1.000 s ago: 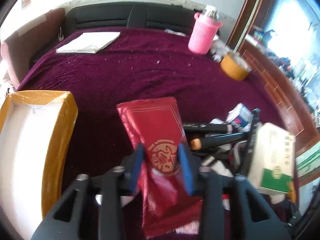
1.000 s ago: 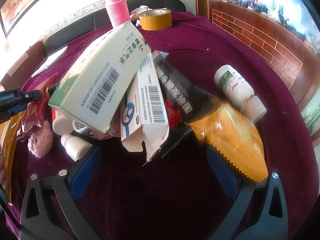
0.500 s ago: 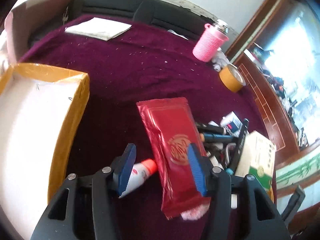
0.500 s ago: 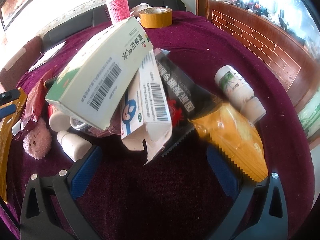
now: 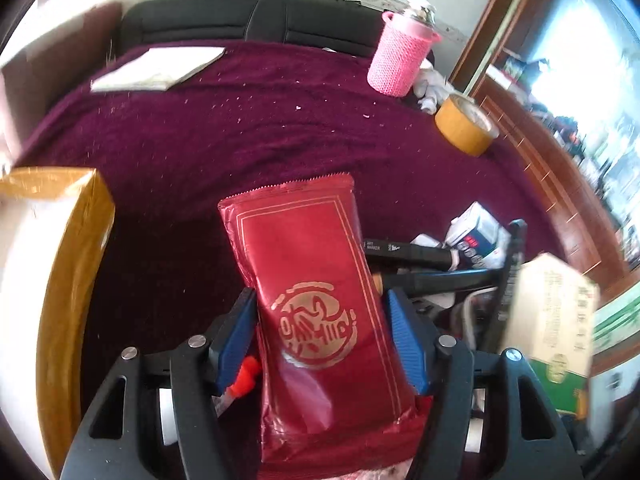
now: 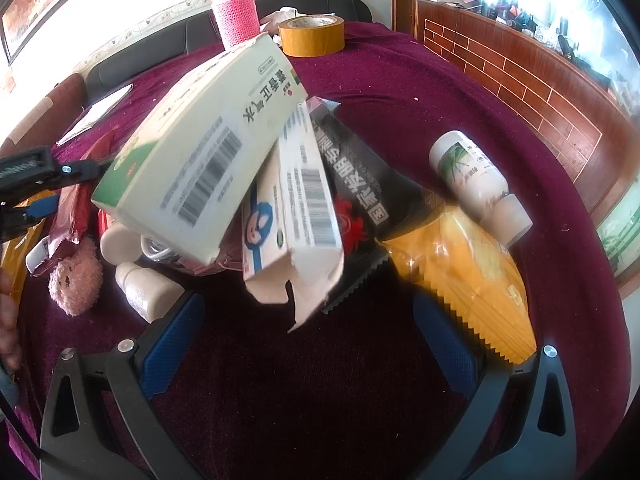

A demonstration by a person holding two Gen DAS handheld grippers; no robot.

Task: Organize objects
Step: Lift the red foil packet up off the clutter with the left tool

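Note:
A red foil packet point(image 5: 312, 280) with a gold seal lies flat, uncrumpled, between the blue pads of my left gripper point(image 5: 316, 304). Its jaws are opening and the pads stand at the packet's edges without squeezing it. An open cardboard box point(image 5: 68, 280) edged in yellow tape sits to the left. In the right wrist view my right gripper point(image 6: 306, 308) stands wide open over bare cloth in front of the pile. That pile holds a white-green medicine box point(image 6: 200, 152), a torn blue-white carton point(image 6: 292, 220), a black packet point(image 6: 372, 184), a yellow packet point(image 6: 460, 280) and a white bottle point(image 6: 472, 176).
A pink knitted bottle point(image 5: 400, 56), a tape roll point(image 5: 464, 128) and a white booklet point(image 5: 156, 68) stand at the back of the purple cloth. Black markers point(image 5: 408, 250) lie right of the packet. A pink plush point(image 6: 76, 280) and a small white bottle point(image 6: 148, 292) lie left of the pile.
The left jaws have spread from a tight pinch on the red packet, which now lies flat between them. An orange-capped tube has appeared under the left pad. The right gripper has not moved.

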